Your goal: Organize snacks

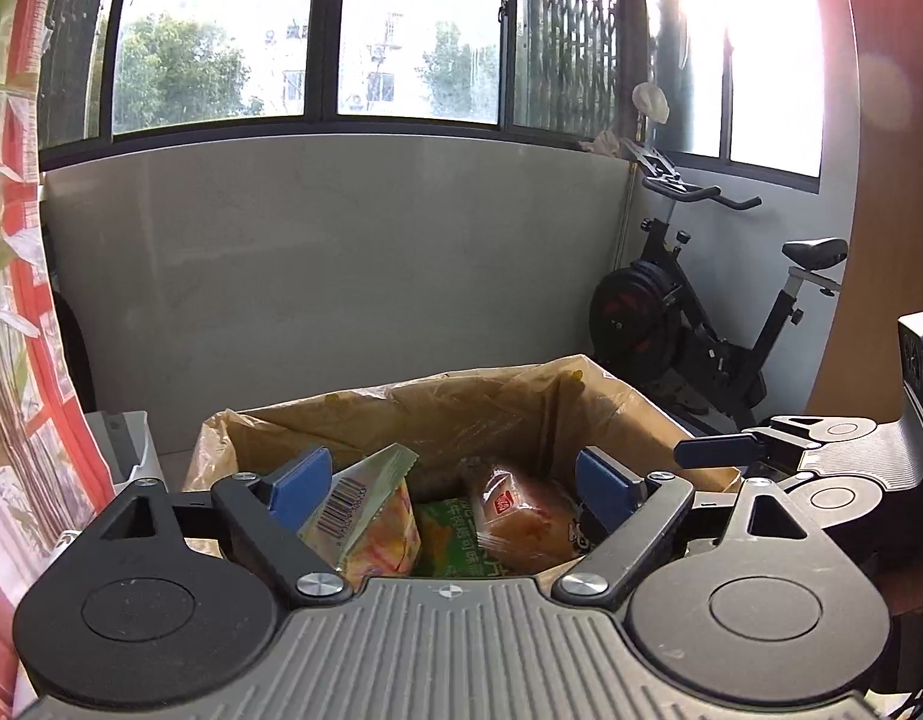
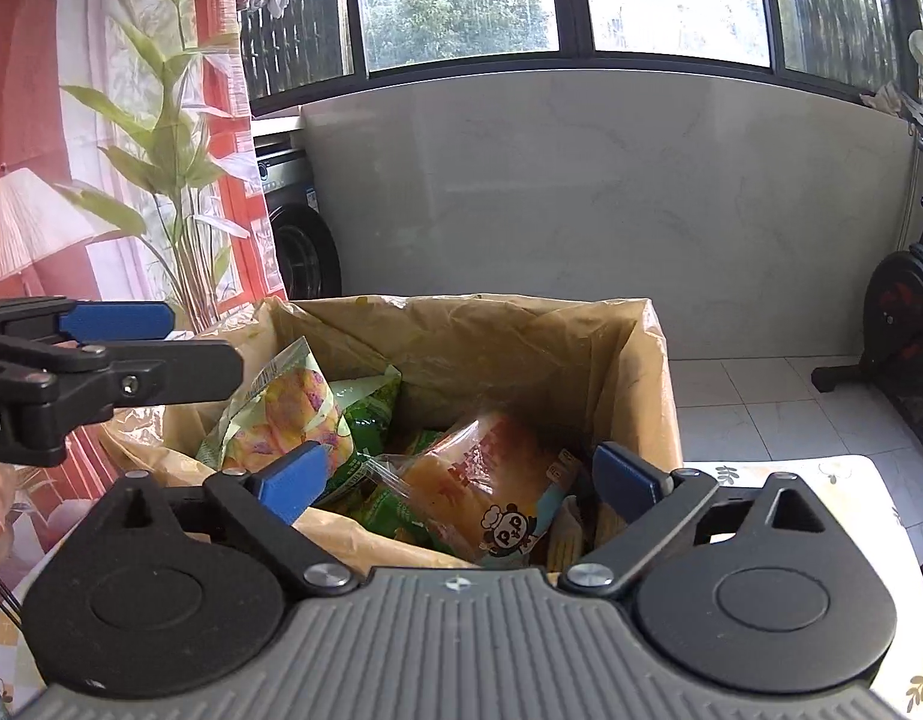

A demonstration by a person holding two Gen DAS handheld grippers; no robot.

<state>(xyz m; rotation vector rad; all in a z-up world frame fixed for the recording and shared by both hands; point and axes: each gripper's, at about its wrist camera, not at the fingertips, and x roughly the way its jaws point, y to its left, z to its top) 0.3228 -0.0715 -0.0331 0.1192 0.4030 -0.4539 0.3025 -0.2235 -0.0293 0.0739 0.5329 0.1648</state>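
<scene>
Snacks (image 2: 485, 498) sitting loose in lined box (image 2: 653, 372); left claw (image 1: 455, 483) and right claw (image 2: 461, 480) hovering wide open, empty, lining up a pick

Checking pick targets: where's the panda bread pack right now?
In the lined box, right side: the bread pack lies between the right gripper's open fingers, beside the green packet.

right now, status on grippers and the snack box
Left hand-held gripper open, empty. Right hand-held gripper open, empty. Both over lined box; bread pack on top. Nothing blocking.
</scene>
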